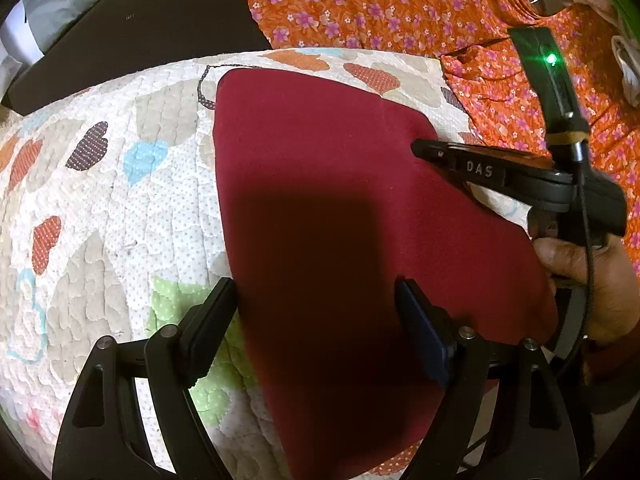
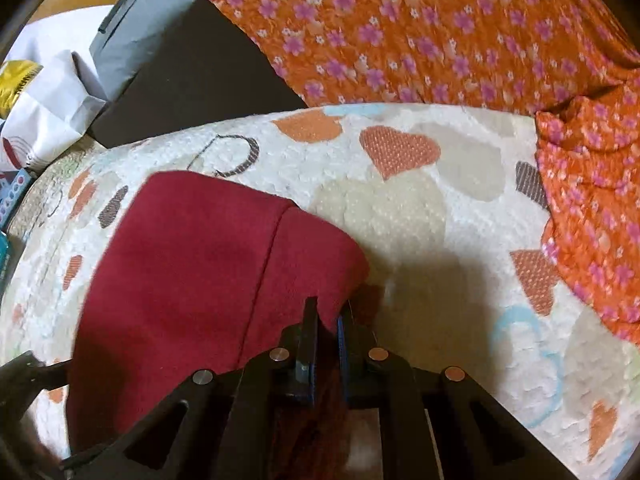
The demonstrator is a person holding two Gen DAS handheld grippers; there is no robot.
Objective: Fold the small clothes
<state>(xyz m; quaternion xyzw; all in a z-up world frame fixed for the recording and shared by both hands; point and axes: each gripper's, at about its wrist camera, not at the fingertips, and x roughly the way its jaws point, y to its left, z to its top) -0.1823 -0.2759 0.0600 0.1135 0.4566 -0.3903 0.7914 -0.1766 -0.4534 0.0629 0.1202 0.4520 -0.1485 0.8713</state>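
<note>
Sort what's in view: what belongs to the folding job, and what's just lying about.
Job:
- maroon garment
- right gripper, shut on its edge
- left gripper, open over it
- heart quilt beneath

Lying about:
- orange floral cloth
- grey bag
- white bag

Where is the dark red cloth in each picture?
Left wrist view: the dark red cloth fills the middle, lying on the heart quilt.
Right wrist view: it is lower left, its edge pinched by the right gripper.
Shared landmark: the orange flowered fabric along the top.
</note>
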